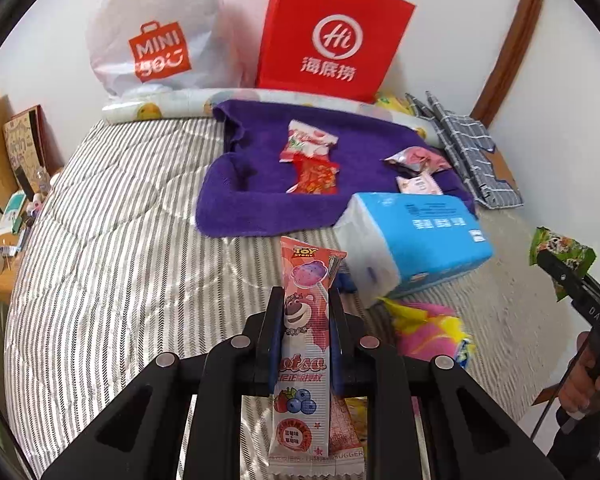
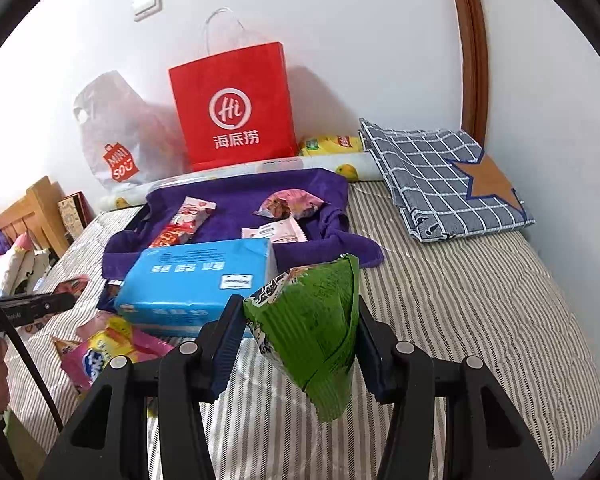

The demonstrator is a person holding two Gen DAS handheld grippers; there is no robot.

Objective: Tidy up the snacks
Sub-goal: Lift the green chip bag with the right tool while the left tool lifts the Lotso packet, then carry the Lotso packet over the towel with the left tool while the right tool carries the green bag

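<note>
My left gripper [image 1: 305, 300] is shut on a long pink lollipop packet [image 1: 304, 344] with a bear printed on it, held upright above the striped bed. My right gripper [image 2: 298, 312] is shut on a green snack bag [image 2: 312, 328], lifted over the bed; the same bag [image 1: 562, 254] shows at the right edge of the left wrist view. On the purple towel [image 1: 256, 200] lie a red-and-white snack packet [image 1: 308, 144], a red packet [image 1: 316, 178] and pink packets [image 1: 418, 160]. More pink and yellow packets [image 1: 428, 328] lie on the bed near the grippers.
A blue tissue pack [image 1: 412, 236] lies in front of the towel. A red paper bag [image 1: 332, 36] and a white plastic bag [image 1: 156, 36] stand against the wall. A folded checked cloth [image 2: 440, 176] lies at the back right. A cluttered side table [image 1: 8, 208] stands left of the bed.
</note>
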